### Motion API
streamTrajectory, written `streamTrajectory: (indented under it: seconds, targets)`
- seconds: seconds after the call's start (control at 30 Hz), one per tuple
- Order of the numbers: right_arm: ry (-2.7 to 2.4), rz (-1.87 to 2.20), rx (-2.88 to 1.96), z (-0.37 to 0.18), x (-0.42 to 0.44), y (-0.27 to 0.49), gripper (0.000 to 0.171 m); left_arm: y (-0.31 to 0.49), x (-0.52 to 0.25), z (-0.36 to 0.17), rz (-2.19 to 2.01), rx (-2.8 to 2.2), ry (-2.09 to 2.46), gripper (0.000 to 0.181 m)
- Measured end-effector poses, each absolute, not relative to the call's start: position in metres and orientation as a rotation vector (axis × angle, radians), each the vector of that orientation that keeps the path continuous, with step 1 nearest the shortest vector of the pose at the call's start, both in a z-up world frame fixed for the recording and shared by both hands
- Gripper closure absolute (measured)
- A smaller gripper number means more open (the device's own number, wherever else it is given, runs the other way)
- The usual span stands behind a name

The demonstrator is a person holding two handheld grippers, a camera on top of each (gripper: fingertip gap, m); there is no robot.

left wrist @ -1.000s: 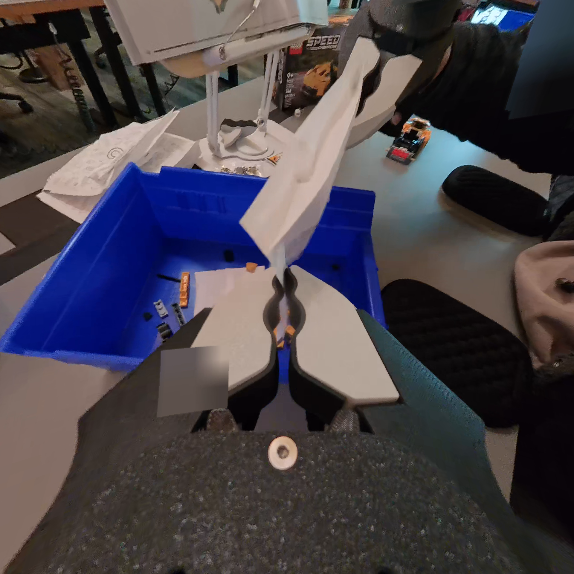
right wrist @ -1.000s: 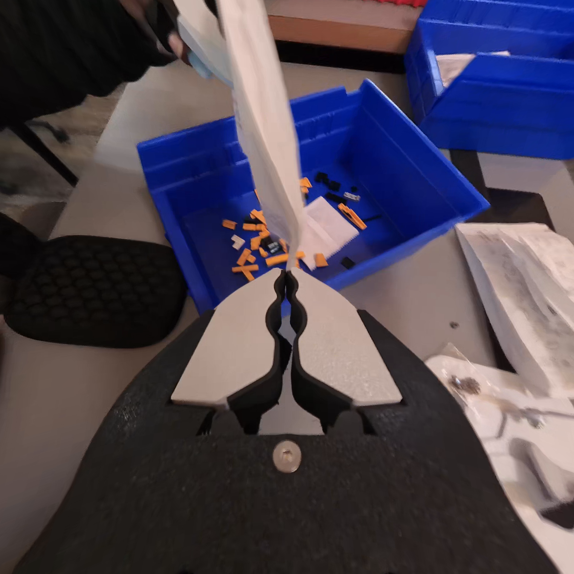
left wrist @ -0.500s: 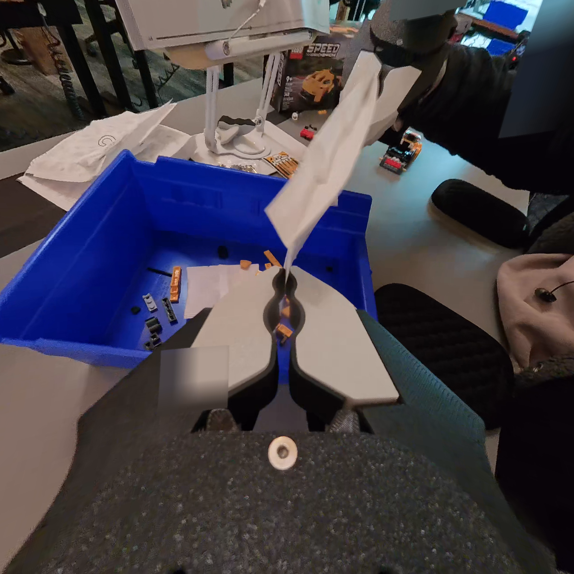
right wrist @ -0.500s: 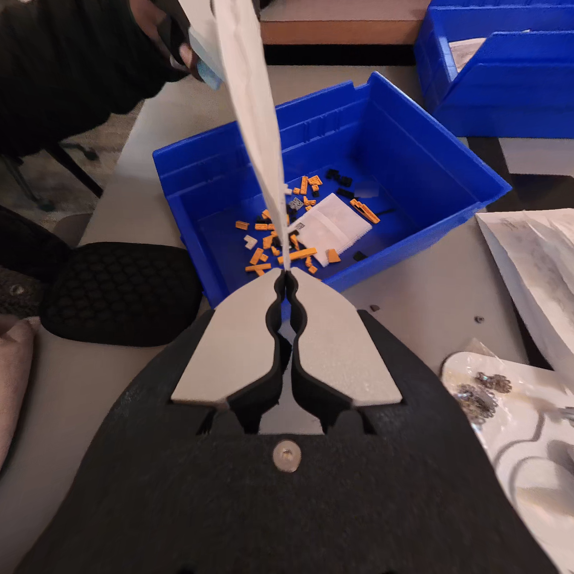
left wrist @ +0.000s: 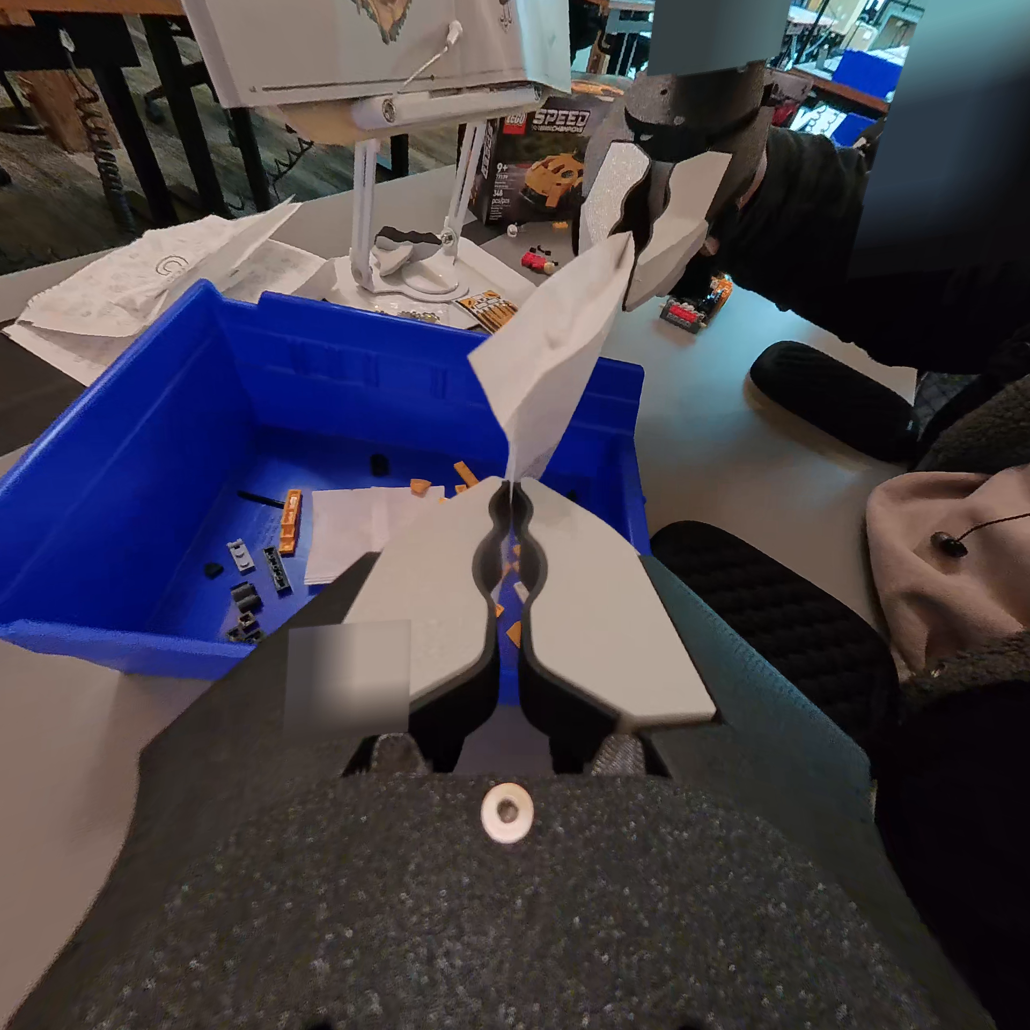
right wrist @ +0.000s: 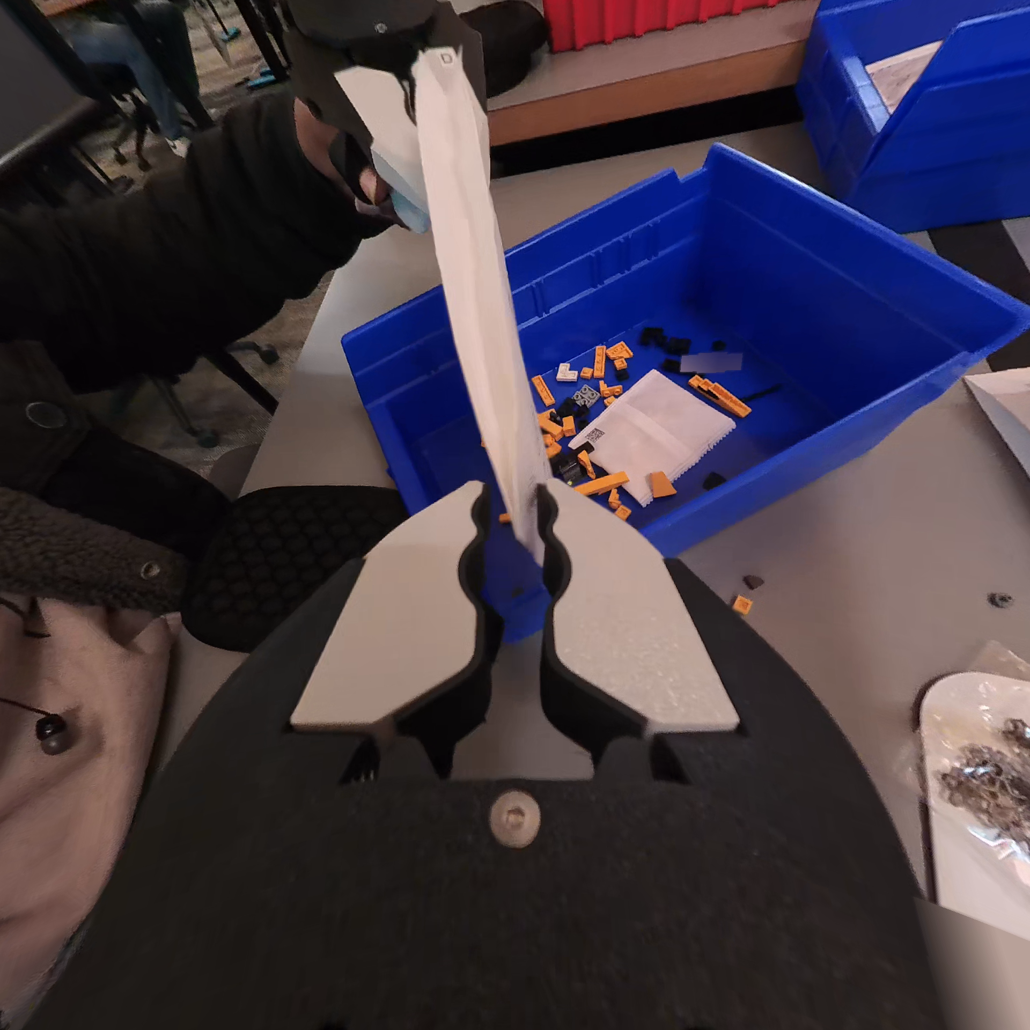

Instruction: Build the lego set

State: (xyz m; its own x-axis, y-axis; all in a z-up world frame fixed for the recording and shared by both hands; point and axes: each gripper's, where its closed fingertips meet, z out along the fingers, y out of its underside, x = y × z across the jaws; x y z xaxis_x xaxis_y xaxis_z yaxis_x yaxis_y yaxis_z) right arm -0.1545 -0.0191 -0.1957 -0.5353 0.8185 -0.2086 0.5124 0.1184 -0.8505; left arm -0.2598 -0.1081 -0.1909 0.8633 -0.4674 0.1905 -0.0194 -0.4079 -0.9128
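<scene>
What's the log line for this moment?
left gripper: jaws shut on white bag | right gripper: jaws open around bag's other end | blue bin: loose bricks inside, under bag

A white paper bag [left wrist: 549, 356] hangs stretched and tilted over the blue bin [right wrist: 869, 312], its lower corner pinched between closed jaws. Inside the bin lie many small orange and black lego pieces [right wrist: 605, 384], mostly loose near one side, with a few grey ones. A flat white bag [right wrist: 657, 435] rests among them on the bin floor. A small partly built car [left wrist: 694, 306] stands on the table.
</scene>
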Motion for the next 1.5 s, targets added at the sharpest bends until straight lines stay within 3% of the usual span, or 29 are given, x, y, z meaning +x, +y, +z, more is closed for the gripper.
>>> streamTrajectory:
  seconds: [0.07, 0.3, 0.47, 0.63, 0.7, 0.8, 1.03, 1.33, 1.5]
  targets:
    - [-2.084, 1.363, -1.278, -0.195, -0.156, -0.019, 0.171, -0.107, -0.260, -0.189, -0.532, -1.934, 0.340, 0.181]
    - [-2.068, 1.442, -1.324, -0.193, -0.151, -0.017, 0.171, -0.114, -0.263, -0.185, -0.549, -1.893, 0.342, 0.175]
    - [-2.038, 1.490, -1.371, -0.193, -0.152, -0.011, 0.171, -0.114, -0.260, -0.182, -0.548, -1.869, 0.323, 0.181]
    - [-1.969, 1.501, -1.339, -0.190, -0.152, -0.002, 0.153, -0.116, -0.268, -0.162, -0.620, -1.751, 0.251, 0.181]
    - [-1.948, 1.500, -1.311, -0.191, -0.152, 0.000, 0.153, -0.117, -0.268, -0.163, -0.648, -1.739, 0.238, 0.181]
    - [-1.913, 1.498, -1.265, -0.188, -0.155, -0.002, 0.171, -0.115, -0.263, -0.166, -0.679, -1.733, 0.233, 0.181]
    - [-1.962, 1.473, -1.168, -0.182, -0.164, -0.032, 0.171, -0.100, -0.243, -0.174, -0.685, -1.764, 0.276, 0.181]
    - [-1.932, 1.371, -1.234, -0.186, -0.151, 0.004, 0.171, -0.111, -0.260, -0.181, -0.595, -1.817, 0.265, 0.179]
    - [-1.974, 1.411, -1.180, -0.188, -0.161, -0.027, 0.171, -0.100, -0.242, -0.178, -0.633, -1.802, 0.299, 0.181]
